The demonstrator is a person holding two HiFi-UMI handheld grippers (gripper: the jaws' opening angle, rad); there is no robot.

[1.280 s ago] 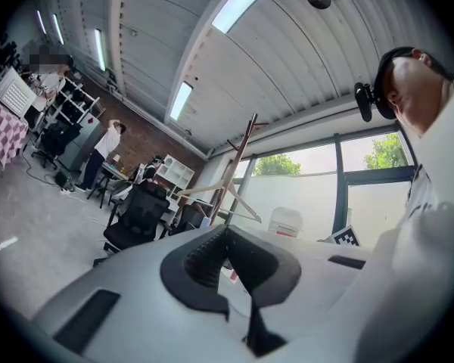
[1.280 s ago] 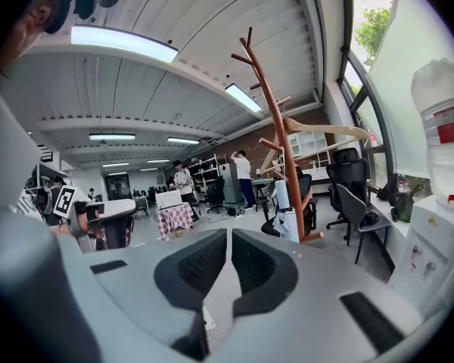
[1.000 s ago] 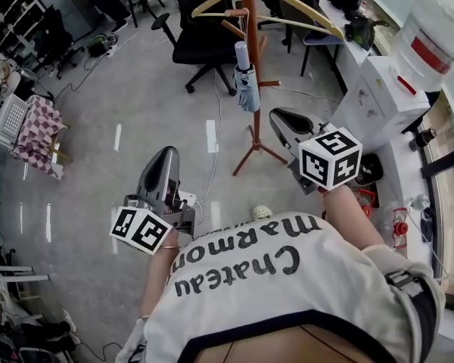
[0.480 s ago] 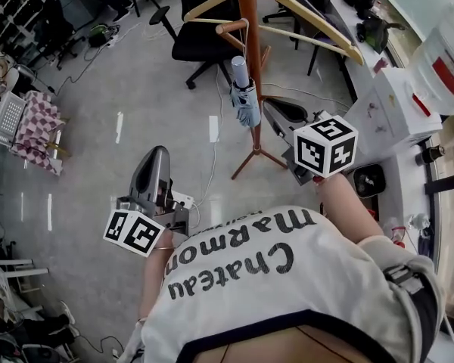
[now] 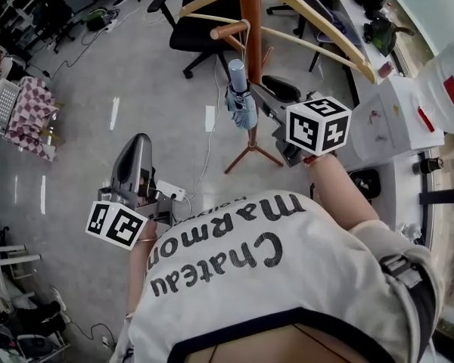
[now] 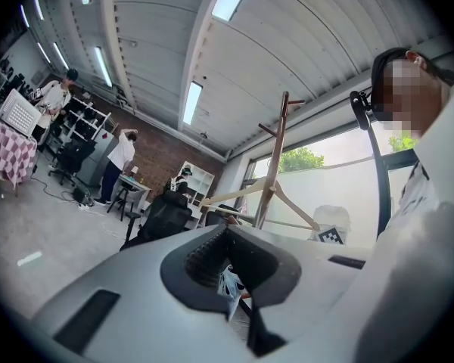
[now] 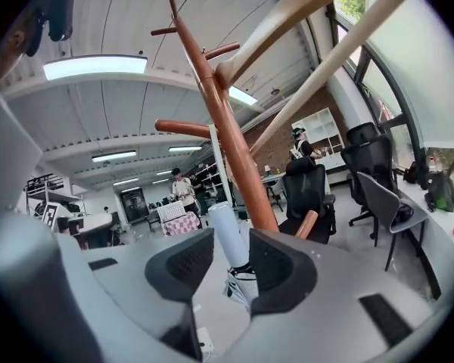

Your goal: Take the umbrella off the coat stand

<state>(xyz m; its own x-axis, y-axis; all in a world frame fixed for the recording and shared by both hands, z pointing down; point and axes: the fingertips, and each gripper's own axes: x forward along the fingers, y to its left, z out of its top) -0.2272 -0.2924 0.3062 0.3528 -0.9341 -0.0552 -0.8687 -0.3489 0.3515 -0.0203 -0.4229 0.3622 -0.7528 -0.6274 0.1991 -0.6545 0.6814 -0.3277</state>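
Observation:
A folded light-blue umbrella hangs by its cord from a peg of the brown wooden coat stand. My right gripper is right beside it, with its jaws apart; they have just been opening. In the right gripper view the umbrella's pale handle stands in the gap of the right gripper, and the pads do not press on it. My left gripper hangs lower left, well apart from the stand, and looks shut and empty. In the left gripper view the umbrella shows past the left gripper.
Wooden hangers rest on the stand's pegs. Black office chairs stand behind it. A white water dispenser is at the right, a power strip lies on the floor, and a checkered table is far left. People stand far off.
The right gripper has moved up and left to the umbrella, and its jaws have parted. The left gripper has drifted left in the view. The stand looks nearer.

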